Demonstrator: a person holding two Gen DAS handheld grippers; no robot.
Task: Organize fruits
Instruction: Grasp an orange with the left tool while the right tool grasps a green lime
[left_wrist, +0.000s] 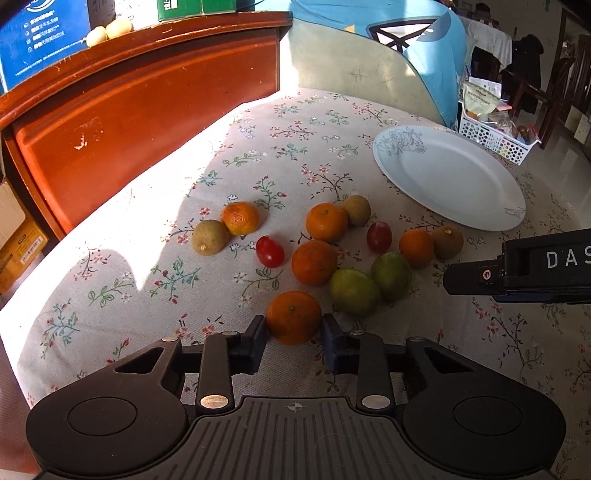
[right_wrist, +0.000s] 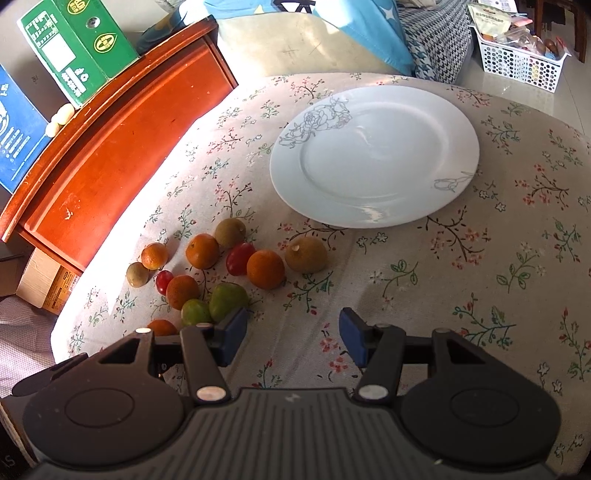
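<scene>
Several small fruits lie loose on the floral tablecloth (left_wrist: 110, 280): oranges, brown kiwis, two green fruits (left_wrist: 354, 291) and two red cherry tomatoes (left_wrist: 270, 251). My left gripper (left_wrist: 294, 328) has its fingers on both sides of the nearest orange (left_wrist: 293, 316), touching or nearly touching it on the cloth. An empty white plate (left_wrist: 480, 206) with a flower print sits at the far right. My right gripper (right_wrist: 293, 328) is open and empty over bare cloth, right of the fruit cluster (right_wrist: 225, 299) and in front of the plate (right_wrist: 373, 203). It also shows in the left wrist view (left_wrist: 517, 273).
A red-brown wooden cabinet (left_wrist: 129, 122) stands along the table's left side with blue and green boxes (right_wrist: 77, 48) on top. A white perforated basket (right_wrist: 517, 70) of packets sits on the floor beyond the table. A cushioned seat back (left_wrist: 351, 74) lies behind.
</scene>
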